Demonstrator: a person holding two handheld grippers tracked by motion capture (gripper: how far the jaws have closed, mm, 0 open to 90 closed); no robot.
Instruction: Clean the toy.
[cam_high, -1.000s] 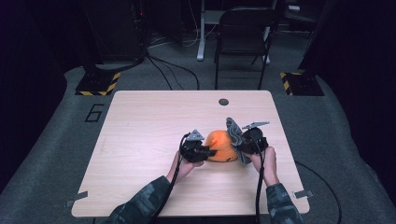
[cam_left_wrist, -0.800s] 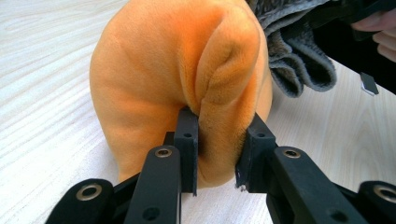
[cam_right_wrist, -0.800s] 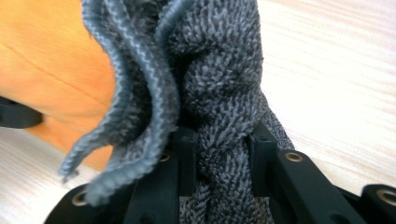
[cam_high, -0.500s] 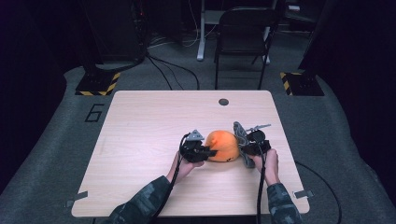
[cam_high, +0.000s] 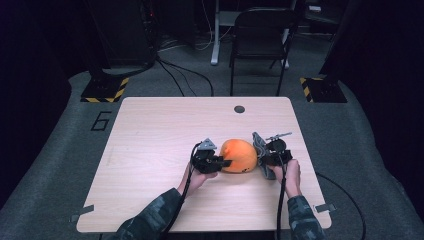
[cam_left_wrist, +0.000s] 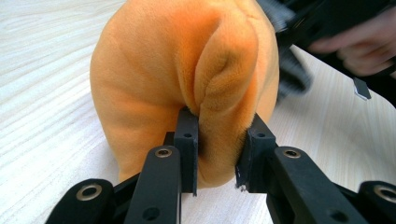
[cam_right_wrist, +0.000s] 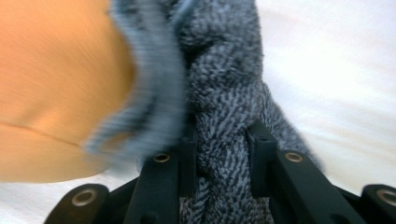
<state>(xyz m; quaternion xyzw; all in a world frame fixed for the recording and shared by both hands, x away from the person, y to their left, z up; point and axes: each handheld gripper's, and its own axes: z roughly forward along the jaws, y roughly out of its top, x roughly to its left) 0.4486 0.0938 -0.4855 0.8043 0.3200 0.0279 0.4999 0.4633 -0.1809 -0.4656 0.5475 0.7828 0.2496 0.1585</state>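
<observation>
An orange plush ball (cam_high: 239, 156) lies on the wooden table (cam_high: 160, 130), a little right of its middle. My left gripper (cam_high: 223, 163) comes in from the ball's left and is shut on a fold of the plush (cam_left_wrist: 187, 70), pinched between both jaws (cam_left_wrist: 219, 161). My right gripper (cam_high: 260, 156) sits at the ball's right side, shut on a grey fuzzy cloth (cam_high: 260, 146). In the right gripper view the grey cloth (cam_right_wrist: 224, 93) runs up between the jaws (cam_right_wrist: 222, 156) and lies against the orange plush (cam_right_wrist: 56, 84), blurred by motion.
A small black round cap (cam_high: 239, 109) is set in the table near its far edge. Tape strips (cam_high: 82, 213) mark the near corners. A dark chair (cam_high: 260, 30) stands beyond the table, with cables on the floor.
My right gripper has drawn the grey cloth off the ball's upper right, moving slightly right and toward the person. The left gripper and the ball have stayed put.
</observation>
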